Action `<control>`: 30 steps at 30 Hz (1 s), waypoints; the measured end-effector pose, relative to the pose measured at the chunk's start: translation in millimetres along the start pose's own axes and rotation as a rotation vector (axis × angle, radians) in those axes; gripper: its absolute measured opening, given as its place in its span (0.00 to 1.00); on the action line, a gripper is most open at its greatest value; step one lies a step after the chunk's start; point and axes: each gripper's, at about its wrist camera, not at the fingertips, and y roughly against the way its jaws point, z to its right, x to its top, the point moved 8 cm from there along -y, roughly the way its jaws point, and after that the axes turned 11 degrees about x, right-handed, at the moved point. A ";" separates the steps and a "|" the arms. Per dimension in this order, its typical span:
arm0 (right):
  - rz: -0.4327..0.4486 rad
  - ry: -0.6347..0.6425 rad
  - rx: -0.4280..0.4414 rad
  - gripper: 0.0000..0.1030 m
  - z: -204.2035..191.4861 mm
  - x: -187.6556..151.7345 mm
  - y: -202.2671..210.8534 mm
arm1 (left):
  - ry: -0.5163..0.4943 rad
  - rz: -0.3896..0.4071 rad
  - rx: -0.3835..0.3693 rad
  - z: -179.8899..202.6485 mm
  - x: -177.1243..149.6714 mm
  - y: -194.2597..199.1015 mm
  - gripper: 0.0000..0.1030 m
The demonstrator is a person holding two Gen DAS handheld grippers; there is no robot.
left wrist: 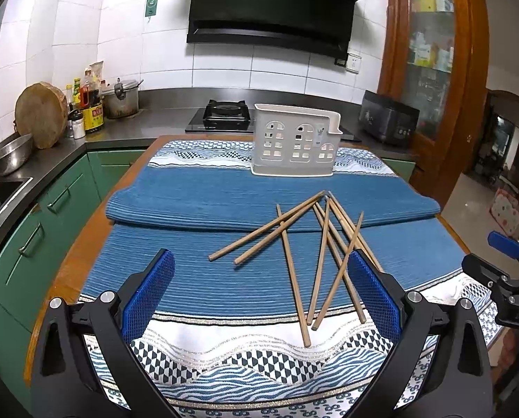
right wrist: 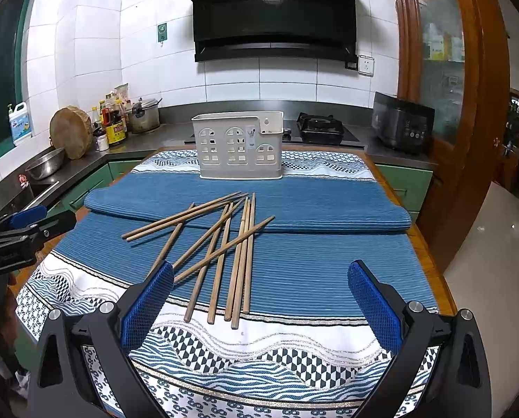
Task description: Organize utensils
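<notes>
Nothing is sorted yet: all the chopsticks (right wrist: 221,254) lie loose mid-worktop, the holder (right wrist: 238,146) at the far edge looks empty, and the left hand-held gripper (left wrist: 261,299) and right hand-held gripper (right wrist: 261,306) gape wide, holding nothing.

scattered chopsticks (left wrist: 296,244) before white holder (left wrist: 294,141)

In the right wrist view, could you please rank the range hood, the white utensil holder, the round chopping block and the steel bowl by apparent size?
1. range hood
2. white utensil holder
3. round chopping block
4. steel bowl, close to the block in apparent size, so that order is unsure.
The holder stands nearer the camera, which flatters it.
</notes>
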 end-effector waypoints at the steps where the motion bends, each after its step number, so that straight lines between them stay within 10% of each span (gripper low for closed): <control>1: 0.000 0.000 0.001 0.94 -0.2 -1.6 -0.4 | -0.005 0.001 0.003 -0.9 0.4 -0.5 0.95; 19: -0.029 -0.004 0.015 0.94 -0.2 -4.8 -15.8 | -0.102 0.015 0.003 -6.6 10.9 -25.7 0.94; 30: -0.049 -0.010 0.035 0.94 1.6 -4.2 -26.8 | -0.242 0.021 -0.033 15.0 6.2 -44.0 0.52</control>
